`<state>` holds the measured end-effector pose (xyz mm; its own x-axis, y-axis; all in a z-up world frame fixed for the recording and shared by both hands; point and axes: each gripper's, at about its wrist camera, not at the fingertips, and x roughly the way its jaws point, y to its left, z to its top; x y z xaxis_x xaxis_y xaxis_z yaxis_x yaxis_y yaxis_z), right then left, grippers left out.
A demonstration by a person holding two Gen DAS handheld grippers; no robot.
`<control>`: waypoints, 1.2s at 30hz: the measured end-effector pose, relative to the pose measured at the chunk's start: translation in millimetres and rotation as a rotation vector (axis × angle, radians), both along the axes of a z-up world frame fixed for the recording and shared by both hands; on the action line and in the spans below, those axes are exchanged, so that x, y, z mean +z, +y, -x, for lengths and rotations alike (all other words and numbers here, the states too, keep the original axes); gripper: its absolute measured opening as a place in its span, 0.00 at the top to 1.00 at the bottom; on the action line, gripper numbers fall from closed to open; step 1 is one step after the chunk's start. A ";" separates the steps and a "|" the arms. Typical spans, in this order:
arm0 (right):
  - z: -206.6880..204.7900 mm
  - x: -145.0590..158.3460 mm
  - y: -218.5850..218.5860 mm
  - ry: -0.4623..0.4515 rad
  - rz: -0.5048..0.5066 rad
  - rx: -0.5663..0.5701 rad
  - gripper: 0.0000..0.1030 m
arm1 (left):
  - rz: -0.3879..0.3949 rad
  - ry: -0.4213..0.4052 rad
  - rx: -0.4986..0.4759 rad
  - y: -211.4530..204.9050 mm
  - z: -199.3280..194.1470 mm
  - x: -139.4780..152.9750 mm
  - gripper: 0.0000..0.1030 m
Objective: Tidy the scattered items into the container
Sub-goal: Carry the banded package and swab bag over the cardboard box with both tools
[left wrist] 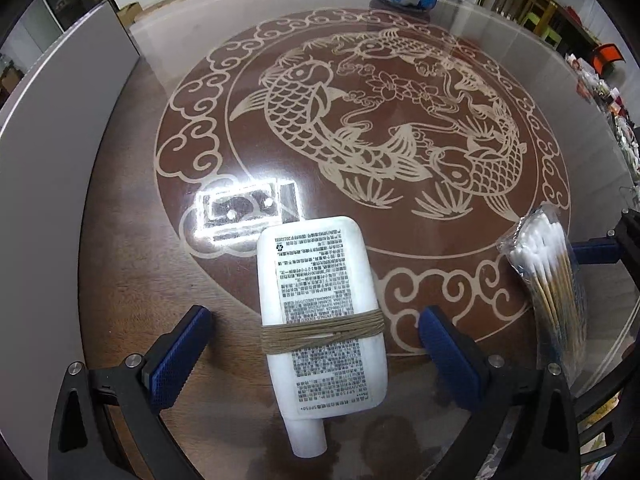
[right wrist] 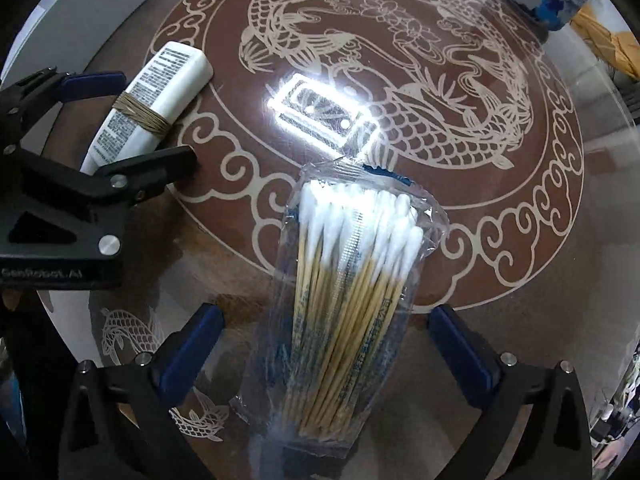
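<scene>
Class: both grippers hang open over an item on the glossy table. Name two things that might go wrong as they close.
1. The swab pack is a loose, crinkly bag; the right gripper may pinch only film, letting it sag or slip.
2. The tube lies tilted between the left gripper pads and looks smooth, so it may twist or skid on the table.

Glass-topped carp-pattern table (left wrist: 400, 128), lamp glare (left wrist: 244, 216)
</scene>
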<state>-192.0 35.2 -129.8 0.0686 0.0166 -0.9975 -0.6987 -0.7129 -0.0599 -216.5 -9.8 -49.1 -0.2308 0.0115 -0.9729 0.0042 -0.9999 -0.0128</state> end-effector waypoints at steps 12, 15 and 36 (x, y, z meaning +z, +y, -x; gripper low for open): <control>0.1 13.6 6.8 0.015 -0.015 -0.022 0.08 | 0.001 -0.037 0.003 7.0 -5.9 3.4 0.00; 2.7 26.1 4.7 0.039 -0.040 -0.012 0.37 | 0.005 -0.017 -0.031 15.2 -18.4 4.9 0.05; 19.1 121.3 9.0 0.080 -0.008 -0.044 0.66 | -0.012 0.098 -0.024 -28.8 -52.7 71.5 0.49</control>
